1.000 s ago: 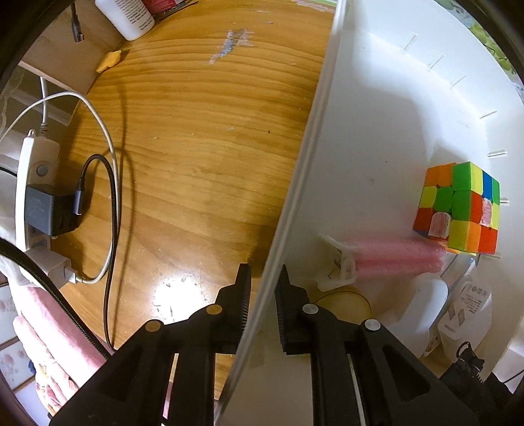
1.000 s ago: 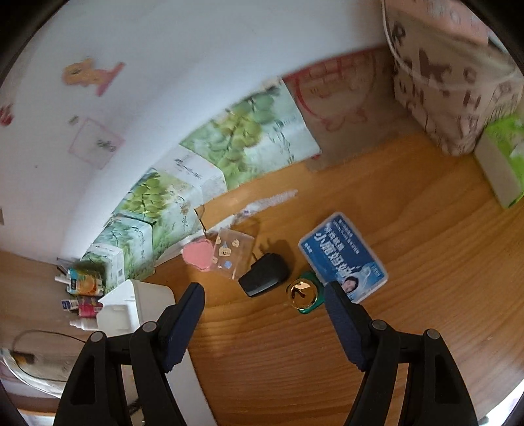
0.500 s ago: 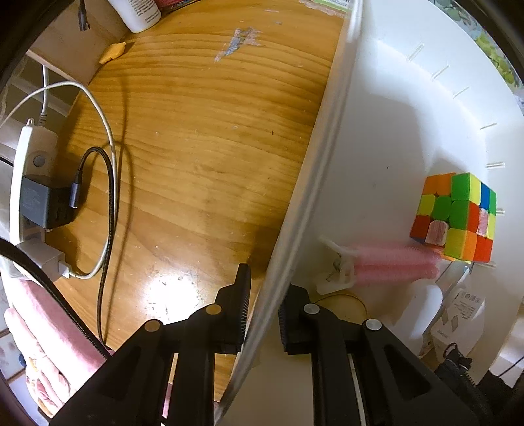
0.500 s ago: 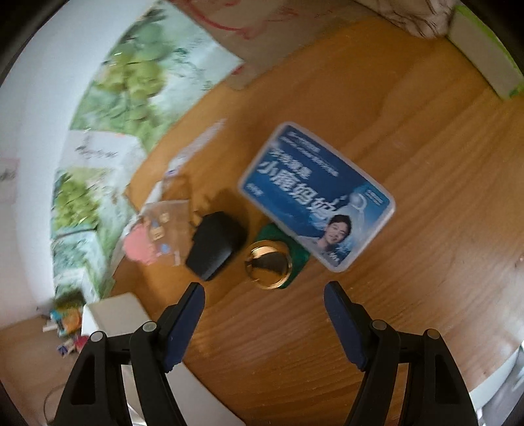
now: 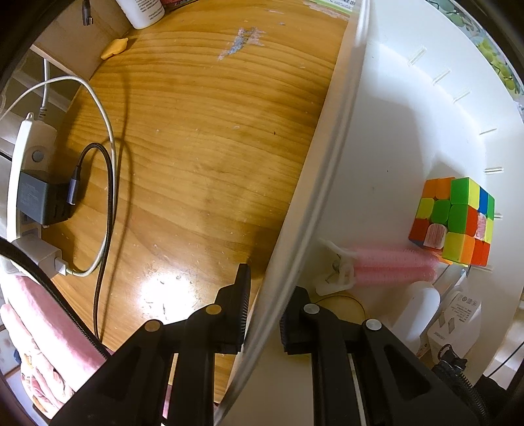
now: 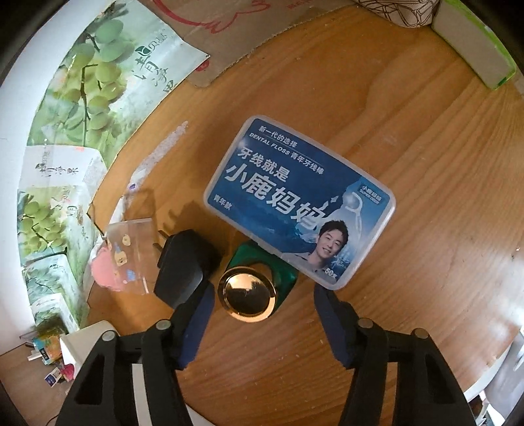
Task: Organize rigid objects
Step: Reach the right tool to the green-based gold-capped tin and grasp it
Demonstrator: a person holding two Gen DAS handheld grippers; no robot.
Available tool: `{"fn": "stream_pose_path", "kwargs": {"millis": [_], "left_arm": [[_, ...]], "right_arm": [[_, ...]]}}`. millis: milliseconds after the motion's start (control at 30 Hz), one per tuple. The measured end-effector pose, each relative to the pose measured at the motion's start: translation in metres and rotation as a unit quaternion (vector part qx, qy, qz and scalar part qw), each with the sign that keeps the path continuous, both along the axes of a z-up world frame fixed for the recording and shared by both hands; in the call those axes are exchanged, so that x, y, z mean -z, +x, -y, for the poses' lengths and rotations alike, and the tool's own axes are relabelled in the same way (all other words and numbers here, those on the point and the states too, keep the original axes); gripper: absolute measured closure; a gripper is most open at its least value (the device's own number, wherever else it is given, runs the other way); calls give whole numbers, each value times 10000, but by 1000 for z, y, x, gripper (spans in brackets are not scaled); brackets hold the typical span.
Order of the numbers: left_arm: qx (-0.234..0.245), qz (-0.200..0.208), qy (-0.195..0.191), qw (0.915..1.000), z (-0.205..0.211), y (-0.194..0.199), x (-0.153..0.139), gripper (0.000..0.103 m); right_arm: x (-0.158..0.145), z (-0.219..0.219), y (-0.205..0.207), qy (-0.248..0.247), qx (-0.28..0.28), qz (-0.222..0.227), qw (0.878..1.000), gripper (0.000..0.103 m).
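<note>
My left gripper (image 5: 262, 314) straddles the near wall of a white bin (image 5: 386, 108), one finger outside and one inside; a small gap shows on each side of the wall. In the bin lie a colourful puzzle cube (image 5: 453, 222), a pink hair clip (image 5: 386, 267) and white chargers (image 5: 453, 322). My right gripper (image 6: 262, 314) is open just above the wooden table, its fingers on either side of a green bottle with a gold cap (image 6: 249, 295). A black plug adapter (image 6: 183, 262) lies to its left, a blue dental floss box (image 6: 299, 201) behind it.
A clear pouch with a pink item (image 6: 122, 259) lies left of the adapter. Green grape cartons (image 6: 62, 209) line the wall. A power strip with cables (image 5: 29, 196) sits left of the bin, and a white bottle (image 5: 142, 11) stands at the far edge.
My right gripper has dropped towards the table and closed in on the gold-capped bottle, now between its fingers. My left gripper has opened slightly at the bin wall, and the bin has shifted a little.
</note>
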State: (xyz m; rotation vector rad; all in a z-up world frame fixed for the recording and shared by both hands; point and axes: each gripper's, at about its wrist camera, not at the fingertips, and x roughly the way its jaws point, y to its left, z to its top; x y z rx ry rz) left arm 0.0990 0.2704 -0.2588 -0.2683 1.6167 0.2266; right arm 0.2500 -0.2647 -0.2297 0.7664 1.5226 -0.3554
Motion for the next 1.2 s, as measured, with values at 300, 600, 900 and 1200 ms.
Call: {"fn": "stream_pose_path", "kwargs": {"millis": [300, 600, 900, 1200], "left_arm": [[-19, 9, 11, 10000, 1, 0, 1, 87], [0, 59, 0, 10000, -2, -6, 0, 87], [33, 45, -120, 9999, -3, -7, 0, 87], [61, 16, -142, 9999, -1, -13, 1, 87]], "right_arm": [[9, -1, 1, 107, -90, 125, 9998, 56], [11, -6, -21, 316, -163, 209, 9991, 56], [14, -27, -57, 696, -457, 232, 9963, 57], [-5, -54, -97, 1217, -893, 528, 9871, 60]]}}
